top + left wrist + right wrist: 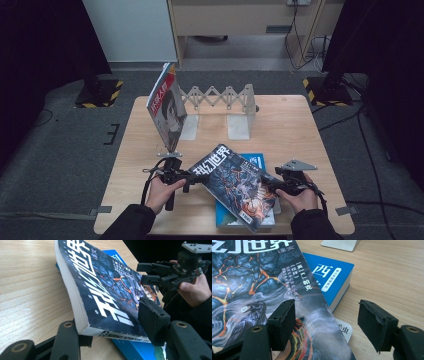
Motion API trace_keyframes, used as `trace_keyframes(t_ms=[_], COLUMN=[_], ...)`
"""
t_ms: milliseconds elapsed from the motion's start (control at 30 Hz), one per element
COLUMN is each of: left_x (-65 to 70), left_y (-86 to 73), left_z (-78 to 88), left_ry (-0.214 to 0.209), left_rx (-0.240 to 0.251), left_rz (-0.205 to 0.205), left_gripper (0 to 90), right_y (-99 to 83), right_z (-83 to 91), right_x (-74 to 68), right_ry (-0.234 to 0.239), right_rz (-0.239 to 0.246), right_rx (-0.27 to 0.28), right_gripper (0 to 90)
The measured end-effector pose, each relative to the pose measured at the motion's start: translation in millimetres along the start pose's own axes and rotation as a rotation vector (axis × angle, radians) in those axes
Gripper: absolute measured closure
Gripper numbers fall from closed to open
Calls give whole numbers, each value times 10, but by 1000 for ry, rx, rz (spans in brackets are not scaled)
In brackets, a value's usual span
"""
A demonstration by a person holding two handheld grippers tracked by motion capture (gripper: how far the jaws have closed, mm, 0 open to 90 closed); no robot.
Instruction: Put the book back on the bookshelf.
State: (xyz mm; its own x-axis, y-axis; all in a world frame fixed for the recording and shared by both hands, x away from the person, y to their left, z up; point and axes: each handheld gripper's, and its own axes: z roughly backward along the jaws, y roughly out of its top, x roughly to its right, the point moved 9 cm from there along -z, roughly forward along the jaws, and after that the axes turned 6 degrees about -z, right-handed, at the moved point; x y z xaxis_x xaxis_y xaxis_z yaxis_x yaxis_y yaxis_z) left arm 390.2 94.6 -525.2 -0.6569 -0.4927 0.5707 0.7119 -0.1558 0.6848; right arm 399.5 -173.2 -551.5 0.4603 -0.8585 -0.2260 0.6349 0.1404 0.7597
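While the dark science fiction magazine (236, 186) lies tilted across the blue book (252, 161) near the front edge of the tabletop (285, 125), I have its spine end raised off the wood, with my left gripper (192, 178) grasping that thick corner: one pad sits under the pages and the other presses on the glossy cover, as the left gripper view (117, 327) shows. My right gripper (268, 186) is at the magazine's opposite edge, and in the right gripper view (327, 322) its jaws stand released, one pad over the cover and the other out above the bare wood, with nothing pinched between them. The blue book lies flat beneath, its far corner poking out beyond the magazine, and a white card (343, 331) peeks from under the cover's edge. Farther back, a red-topped magazine (166, 107) stands tilted on a small stand near the left end of a white folding rack (225, 100), well apart from my hands.
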Motion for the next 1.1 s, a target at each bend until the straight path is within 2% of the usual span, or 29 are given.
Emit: trace_keyframes(t_ms=[100, 233, 400, 533, 600, 667, 800, 1033, 1100], left_x=[-7, -36, -97, -130, -183, -190, -146, -8, 48], left_y=[7, 19, 79, 73, 40, 30, 61, 169, 249], left_z=[-9, -24, -71, -78, -70, -65, -43, 20, 64], left_ry=[6, 16, 45, 70, 111, 109, 82, 73, 76], left_rx=[1, 3, 42, 37, 15, 7, 27, 41, 63], left_rz=[-2, 24, 71, 62, 35, 44, 73, 62, 64], left_gripper=[465, 465, 452, 454, 504, 544, 598, 645, 668], right_y=[0, 1, 4, 7, 7, 6, 4, 7, 20], right_z=[-2, -4, -6, -5, -5, -5, -5, -10, -5], right_x=[1, -1, -4, -7, -6, -4, 2, -5, 4], right_ry=[2, 4, 4, 2, 3, 5, 6, 26, 26], right_rz=[-3, -6, -1, 13, 11, 11, 4, -13, -12], right_rx=[0, 0, 3, 5, 4, 4, 3, -1, 4], right_gripper=[307, 306, 307, 307, 307, 307, 307, 325, 324])
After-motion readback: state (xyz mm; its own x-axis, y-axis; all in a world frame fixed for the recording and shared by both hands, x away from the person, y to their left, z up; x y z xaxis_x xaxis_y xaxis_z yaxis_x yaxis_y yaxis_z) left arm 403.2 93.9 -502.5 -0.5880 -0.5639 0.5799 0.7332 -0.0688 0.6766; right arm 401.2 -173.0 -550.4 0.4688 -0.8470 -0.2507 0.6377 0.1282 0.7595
